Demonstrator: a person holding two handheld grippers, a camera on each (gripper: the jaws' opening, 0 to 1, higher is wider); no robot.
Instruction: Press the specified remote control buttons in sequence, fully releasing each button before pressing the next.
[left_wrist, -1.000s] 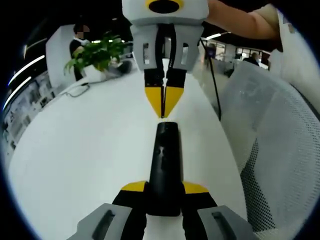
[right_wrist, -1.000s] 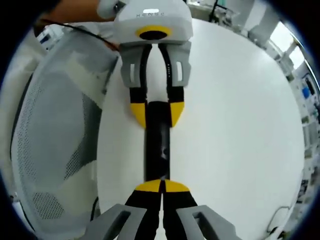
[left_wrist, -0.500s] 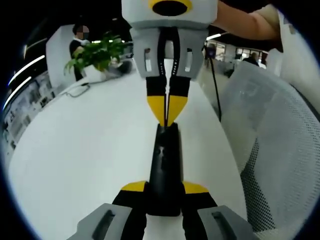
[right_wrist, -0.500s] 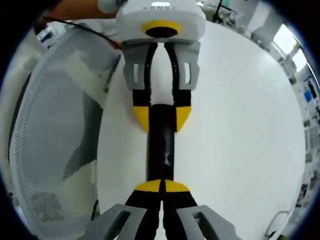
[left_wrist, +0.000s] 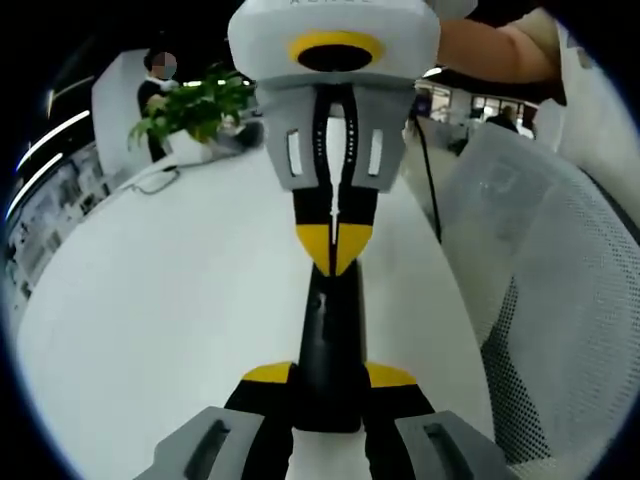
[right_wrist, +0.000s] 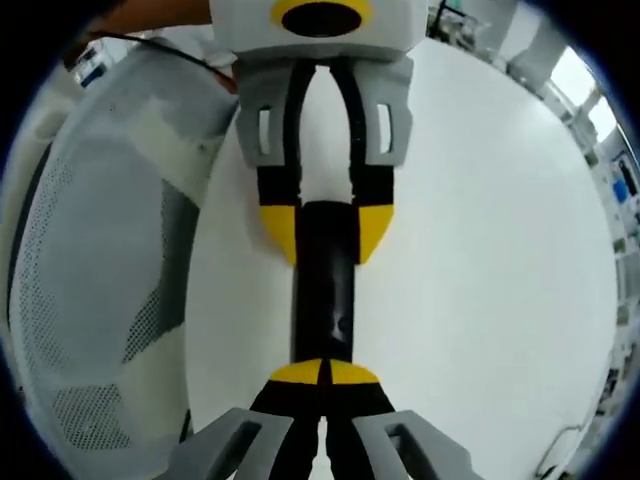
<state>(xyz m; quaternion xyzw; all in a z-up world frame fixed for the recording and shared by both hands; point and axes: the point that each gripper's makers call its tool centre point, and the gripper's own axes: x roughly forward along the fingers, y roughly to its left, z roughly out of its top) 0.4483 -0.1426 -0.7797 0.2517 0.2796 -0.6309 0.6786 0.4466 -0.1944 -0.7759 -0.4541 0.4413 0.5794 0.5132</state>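
White round tabletop, office behind, one plant. One black remote clamped by left gripper; right gripper fingers closed, empty.

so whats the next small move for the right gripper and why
Probably lift the right gripper straight off the remote. Its shut yellow tips sit on the remote's far end, apparently pressing a button, while the left gripper clamps the near end over the white table. The button must release fully before the next press.
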